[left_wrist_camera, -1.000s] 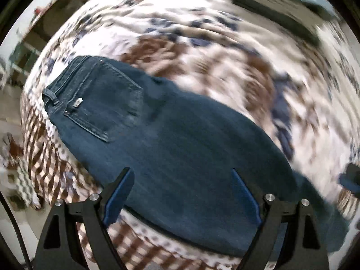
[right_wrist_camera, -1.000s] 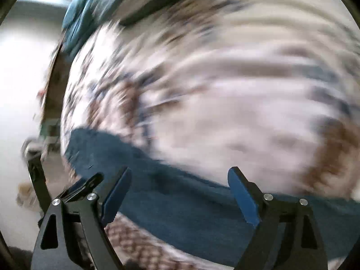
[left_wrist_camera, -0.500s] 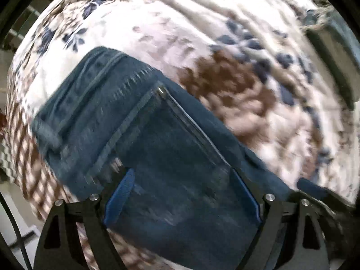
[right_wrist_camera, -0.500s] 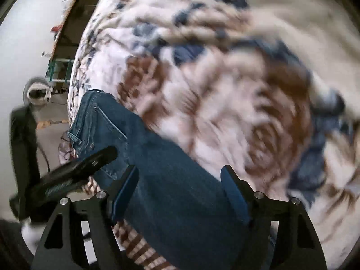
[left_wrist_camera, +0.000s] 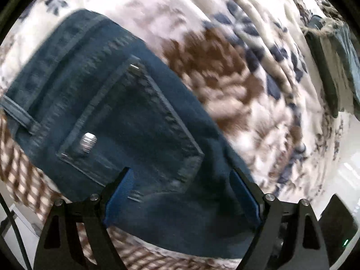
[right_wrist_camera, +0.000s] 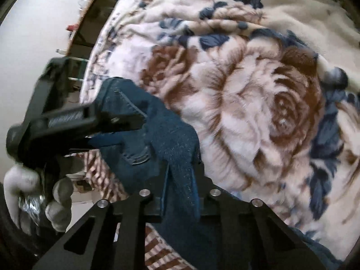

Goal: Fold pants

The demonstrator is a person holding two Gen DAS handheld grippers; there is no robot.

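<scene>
While the blue jeans (left_wrist_camera: 126,121) lie on a soft blanket (right_wrist_camera: 247,103) with big brown roses and dark blue leaves, both grippers are down at them. The right gripper (right_wrist_camera: 180,180) is closing its jaws, and a raised fold of the jeans (right_wrist_camera: 177,148) is pinched tight between its blue pads. The left gripper (left_wrist_camera: 180,191) has its jaws spread wide apart. It points down at the back pocket (left_wrist_camera: 135,126), and the cloth sits between its fingers but is not squeezed. From the right camera, the left gripper (right_wrist_camera: 126,128) is seen at the left, just beside the raised fold, with a hand in a pale glove (right_wrist_camera: 38,193) holding it. The jeans lie near the blanket's checked edge (left_wrist_camera: 20,166).
</scene>
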